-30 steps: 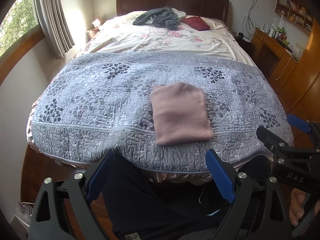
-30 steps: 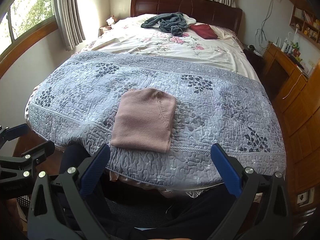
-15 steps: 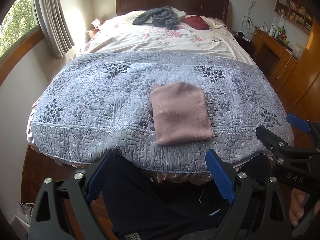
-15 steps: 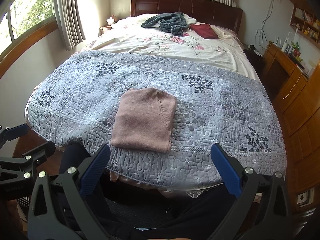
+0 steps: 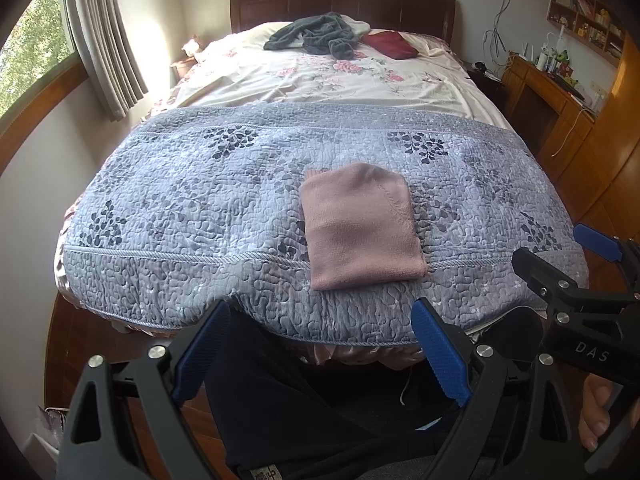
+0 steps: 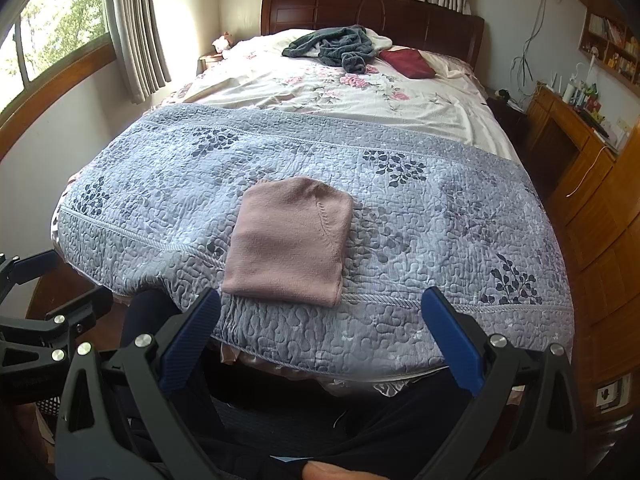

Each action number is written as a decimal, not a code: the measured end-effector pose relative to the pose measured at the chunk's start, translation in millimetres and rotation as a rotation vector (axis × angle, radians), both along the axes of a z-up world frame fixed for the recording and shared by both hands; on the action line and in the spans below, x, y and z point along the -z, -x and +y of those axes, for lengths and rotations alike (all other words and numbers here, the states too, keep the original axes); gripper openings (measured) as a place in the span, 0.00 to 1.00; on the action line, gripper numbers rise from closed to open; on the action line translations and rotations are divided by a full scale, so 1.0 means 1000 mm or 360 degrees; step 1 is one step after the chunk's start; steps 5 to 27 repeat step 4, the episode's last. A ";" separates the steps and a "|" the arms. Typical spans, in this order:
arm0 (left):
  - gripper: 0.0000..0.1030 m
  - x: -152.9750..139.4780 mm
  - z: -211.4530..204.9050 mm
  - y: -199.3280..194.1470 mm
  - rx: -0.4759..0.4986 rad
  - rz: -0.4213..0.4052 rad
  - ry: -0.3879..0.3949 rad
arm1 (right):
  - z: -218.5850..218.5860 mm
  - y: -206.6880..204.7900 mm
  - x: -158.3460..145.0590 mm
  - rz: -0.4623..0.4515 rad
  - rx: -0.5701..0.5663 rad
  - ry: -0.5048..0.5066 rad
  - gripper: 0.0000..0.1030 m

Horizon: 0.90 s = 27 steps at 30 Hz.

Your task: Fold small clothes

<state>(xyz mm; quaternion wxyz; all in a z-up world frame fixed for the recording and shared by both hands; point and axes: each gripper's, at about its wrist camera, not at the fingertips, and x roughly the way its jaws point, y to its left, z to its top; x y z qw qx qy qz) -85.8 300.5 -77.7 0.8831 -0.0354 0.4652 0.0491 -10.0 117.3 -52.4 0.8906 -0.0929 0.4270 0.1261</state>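
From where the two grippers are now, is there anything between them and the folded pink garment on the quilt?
Nothing visible is in the way. The folded pink garment lies alone on the grey quilt near its front edge. The left gripper and the right gripper are both open, held short of that edge.

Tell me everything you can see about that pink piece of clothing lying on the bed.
The pink garment is a dusty-pink knit, soft and fine-ribbed by its look, folded into a compact, roughly rectangular bundle with rounded far corners. A curved stitched seam runs down its right part. It lies flat on the grey-blue quilted bedspread, near the foot edge, its near end over the corded trim line. Nothing but the bedspread touches it; both grippers are open and held back from the bed.
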 end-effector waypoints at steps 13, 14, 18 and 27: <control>0.90 0.000 0.000 0.000 0.0002 -0.0003 0.0003 | 0.001 0.001 0.000 0.0002 -0.0001 -0.0003 0.97; 0.90 0.000 0.000 0.000 0.0002 -0.0003 0.0003 | 0.001 0.001 0.000 0.0002 -0.0001 -0.0003 0.97; 0.90 0.000 0.000 0.000 0.0002 -0.0003 0.0003 | 0.001 0.001 0.000 0.0002 -0.0001 -0.0003 0.97; 0.90 0.000 0.000 0.000 0.0002 -0.0003 0.0003 | 0.001 0.001 0.000 0.0002 -0.0001 -0.0003 0.97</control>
